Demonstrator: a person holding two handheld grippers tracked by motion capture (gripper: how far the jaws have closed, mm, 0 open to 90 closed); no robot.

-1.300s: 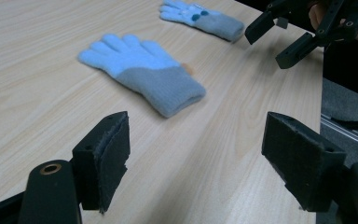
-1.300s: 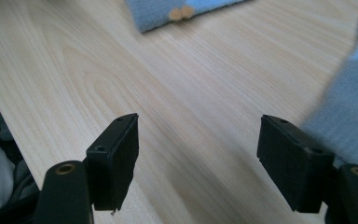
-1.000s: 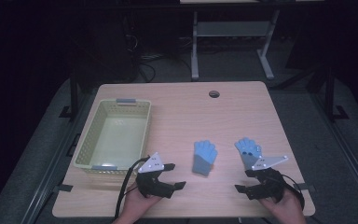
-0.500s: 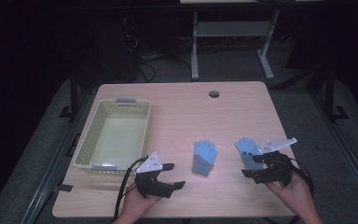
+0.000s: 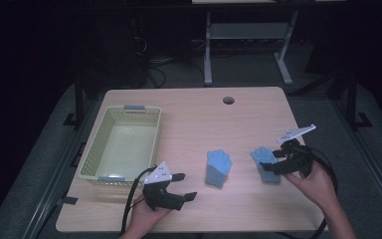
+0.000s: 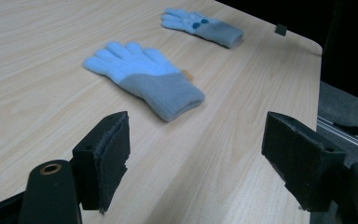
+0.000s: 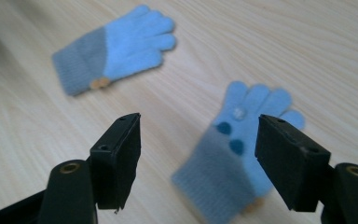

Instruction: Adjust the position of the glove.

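The right glove (image 5: 265,163) lies flat near the table's (image 5: 189,109) right edge, cuff toward you; the second glove (image 5: 218,167) lies beside it. Your right gripper (image 5: 277,162) hovers over it, jaws wide, just closing slightly, nothing between. Lower squarely onto the cuff before pinching. Left gripper (image 5: 185,186) waits spread and empty; basket (image 5: 95,149) stands well left

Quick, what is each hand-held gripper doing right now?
Left hand-held gripper: open, holding nothing.
Right hand-held gripper: open, jaws just closing slightly, above a glove, not gripping it.
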